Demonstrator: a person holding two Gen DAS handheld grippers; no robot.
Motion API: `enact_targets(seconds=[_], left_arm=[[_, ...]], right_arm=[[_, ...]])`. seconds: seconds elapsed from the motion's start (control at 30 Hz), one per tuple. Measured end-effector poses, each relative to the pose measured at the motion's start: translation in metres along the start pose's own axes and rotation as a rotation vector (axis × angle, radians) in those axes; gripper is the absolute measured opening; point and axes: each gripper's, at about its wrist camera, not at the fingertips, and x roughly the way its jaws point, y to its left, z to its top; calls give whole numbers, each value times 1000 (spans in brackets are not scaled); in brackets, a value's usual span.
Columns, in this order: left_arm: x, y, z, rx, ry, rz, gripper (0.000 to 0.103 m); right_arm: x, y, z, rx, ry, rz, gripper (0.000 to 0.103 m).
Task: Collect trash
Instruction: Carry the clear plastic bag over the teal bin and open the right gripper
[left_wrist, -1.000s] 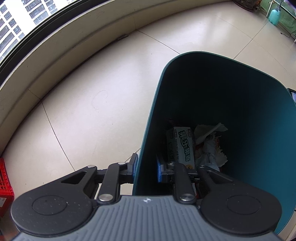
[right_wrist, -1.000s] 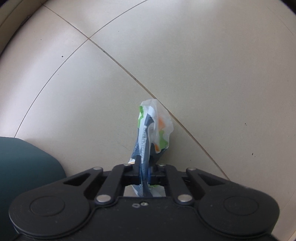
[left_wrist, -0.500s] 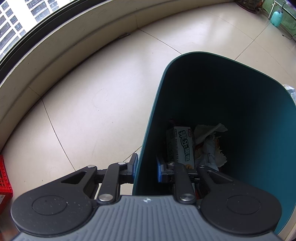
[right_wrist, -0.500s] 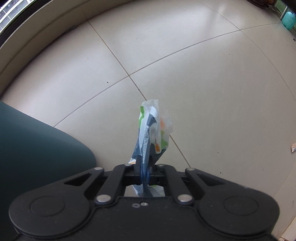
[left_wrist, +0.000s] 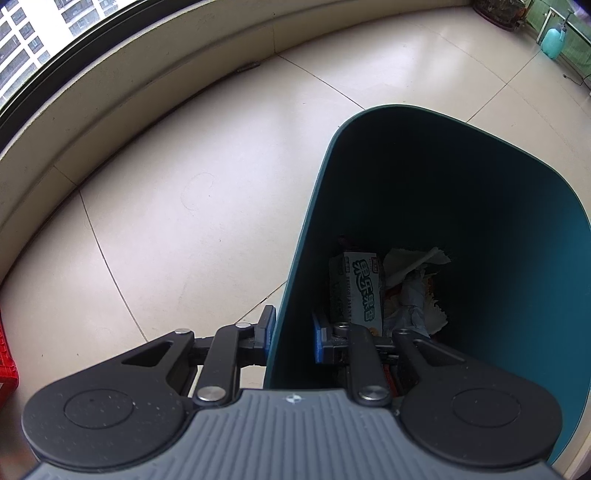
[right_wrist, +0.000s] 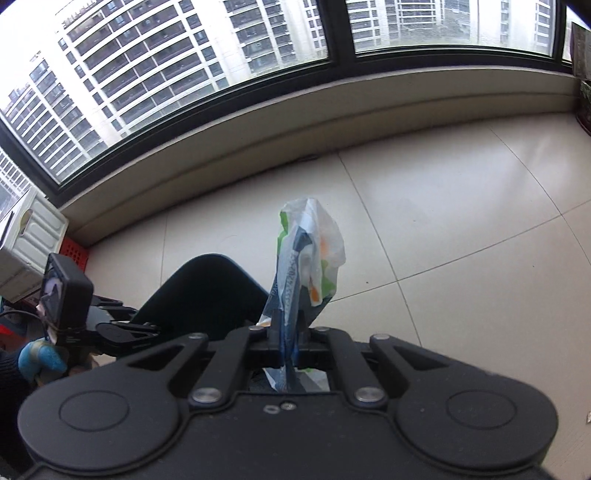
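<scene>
My left gripper (left_wrist: 290, 332) is shut on the near wall of a dark teal trash bin (left_wrist: 480, 206), one finger outside and one inside. Inside the bin lie a small printed carton (left_wrist: 360, 290) and crumpled paper (left_wrist: 413, 273). My right gripper (right_wrist: 288, 332) is shut on a crumpled plastic wrapper (right_wrist: 306, 258), white with green, orange and blue print, which sticks up between the fingers. In the right wrist view the bin (right_wrist: 207, 291) sits low at left just beyond the wrapper, with the left gripper (right_wrist: 110, 325) on it.
Beige tiled floor (left_wrist: 184, 184) runs to a low ledge under large windows (right_wrist: 184, 74). A red crate (left_wrist: 7, 365) and white cabinet (right_wrist: 26, 236) stand at left. A teal spray bottle (left_wrist: 553, 41) stands far right. A small scrap (right_wrist: 588, 418) lies on the floor.
My right gripper has tilted up and swung toward the bin with the wrapper; the window and the left gripper have come into its view. The left gripper and bin have barely shifted.
</scene>
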Motion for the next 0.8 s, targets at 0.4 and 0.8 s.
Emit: enact_targets(seconds=[0.4, 0.8], left_arm=[[-2, 4, 3, -4, 3, -6, 19], [-5, 7, 5, -13, 6, -23, 19]], right_arm=[[70, 51, -18, -144, 258, 62, 4], [148, 62, -59, -175, 470, -59, 5]])
